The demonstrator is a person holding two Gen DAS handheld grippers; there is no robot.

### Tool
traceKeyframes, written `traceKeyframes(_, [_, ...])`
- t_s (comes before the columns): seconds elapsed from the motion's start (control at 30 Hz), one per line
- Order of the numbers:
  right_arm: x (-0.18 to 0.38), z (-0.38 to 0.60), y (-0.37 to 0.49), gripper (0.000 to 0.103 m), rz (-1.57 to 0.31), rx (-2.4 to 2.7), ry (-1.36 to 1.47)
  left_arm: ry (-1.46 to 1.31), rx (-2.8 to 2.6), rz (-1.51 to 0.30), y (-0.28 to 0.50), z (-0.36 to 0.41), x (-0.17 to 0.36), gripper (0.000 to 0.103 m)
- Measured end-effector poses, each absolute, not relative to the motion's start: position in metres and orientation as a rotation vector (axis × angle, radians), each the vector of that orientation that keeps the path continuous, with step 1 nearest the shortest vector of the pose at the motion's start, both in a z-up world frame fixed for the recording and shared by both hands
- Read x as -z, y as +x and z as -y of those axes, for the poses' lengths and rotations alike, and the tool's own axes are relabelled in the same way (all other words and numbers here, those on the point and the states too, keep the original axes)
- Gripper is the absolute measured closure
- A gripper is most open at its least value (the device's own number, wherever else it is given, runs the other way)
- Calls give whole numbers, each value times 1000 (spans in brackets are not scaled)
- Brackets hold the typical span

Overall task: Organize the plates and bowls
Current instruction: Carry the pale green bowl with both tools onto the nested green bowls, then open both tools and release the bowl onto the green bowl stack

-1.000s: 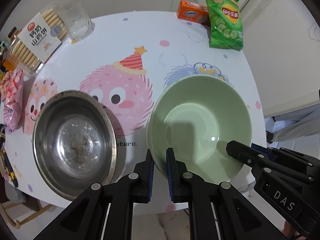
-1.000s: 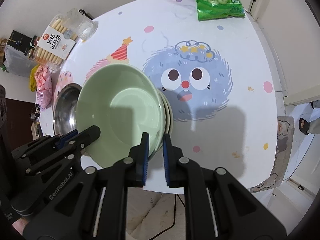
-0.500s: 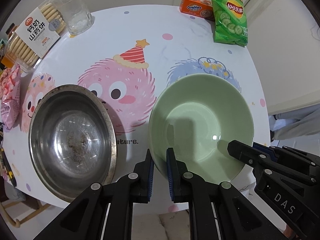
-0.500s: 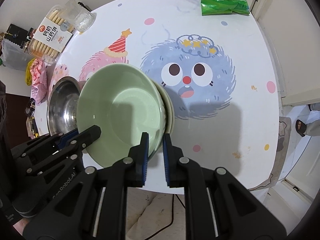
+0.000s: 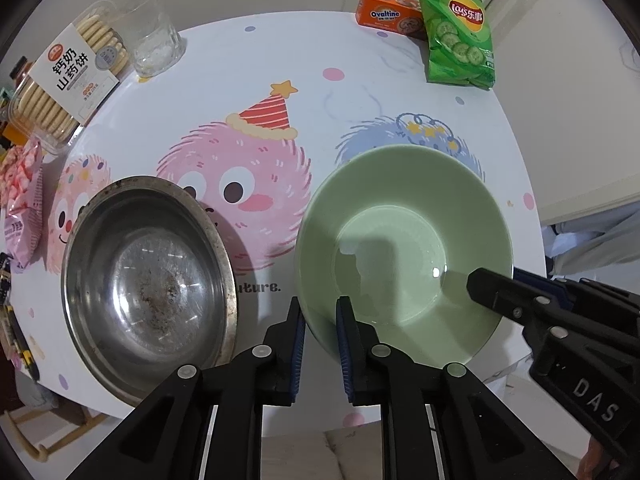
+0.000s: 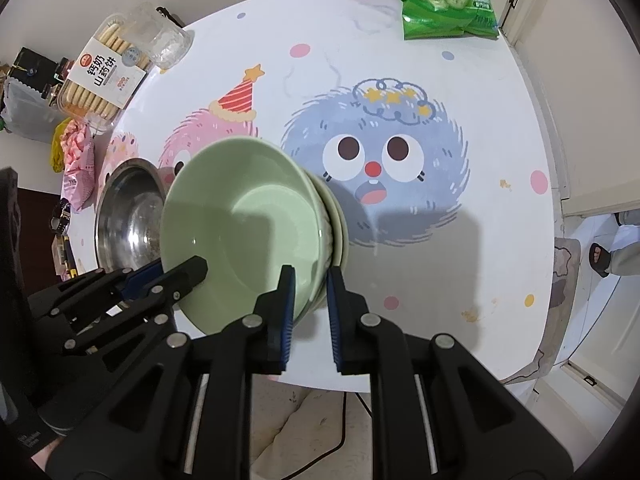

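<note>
**A:** where's the green bowl (image 5: 404,248) sitting relative to the fingers here?

**B:** It's seen just right of the steel bowl (image 5: 148,276), not touching it, on the round cartoon-print table (image 5: 248,64). From the right wrist view it's stacked on more green dishes (image 6: 338,228), only the rims of those can be made out underneath. The near-left rim of the green bowl is straddled by the left gripper (image 5: 320,320): one blue-padded finger outside the wall, the other inside over the basin. Its jaws are opening, and a sliver of gap can be seen between pads and rim, so the rim is between them but not pinched

**A:** and the right one?

**B:** The right gripper (image 6: 310,292) is placed on the side of the green bowl away from the steel bowl. One finger is set inside the bowl, the other outside past the stacked rims. The fingers are only slightly spread; whether the pads actually press the rim can't be told from these views, though a thin gap seems visible on the outer side

**A:** anything else around?

**B:** Beyond the steel bowl a biscuit box (image 5: 68,80) and a clear cup (image 5: 154,40) are seen; far across the table from it, an Ovaltine box (image 5: 388,14) and a green chip bag (image 5: 458,28)
</note>
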State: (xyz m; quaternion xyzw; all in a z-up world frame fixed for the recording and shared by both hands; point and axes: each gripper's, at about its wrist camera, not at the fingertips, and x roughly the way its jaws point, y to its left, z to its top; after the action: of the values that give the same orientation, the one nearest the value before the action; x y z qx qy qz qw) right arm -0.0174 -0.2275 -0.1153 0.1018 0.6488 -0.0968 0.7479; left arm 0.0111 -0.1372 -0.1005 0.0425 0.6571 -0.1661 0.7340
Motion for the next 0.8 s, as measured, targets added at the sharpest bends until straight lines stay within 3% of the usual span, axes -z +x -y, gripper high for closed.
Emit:
traceKeyframes(0.17, [108,231,-17,83,-1397,214,228,81,360,-1436,12,133,97,72])
traceKeyframes(0.3, [101,236,-18,52,-1373,216,241,68,360,-1423,12,130,90,38])
traceKeyframes(0.43, [95,243,-20,38,-1351,222,253,56,353,-1400,14,127,83,26])
traceKeyframes(0.5, [92,249,-22,19,-1337,223,271,31,357,-1400,15,124,81,19])
traceKeyframes(0.57, [89,255,-25,10,-1321,215,300,11,369,-1406,15,122,80,14])
traceKeyframes(0.6, [89,258,-25,0,-1324,207,315,-1,375,-1411,15,121,81,7])
traceKeyframes(0.67, [90,263,-27,0,-1329,187,347,-54,390,-1425,14,118,81,0])
traceKeyframes(0.8, [88,273,-33,0,-1300,170,406,-113,405,-1430,12,118,79,0])
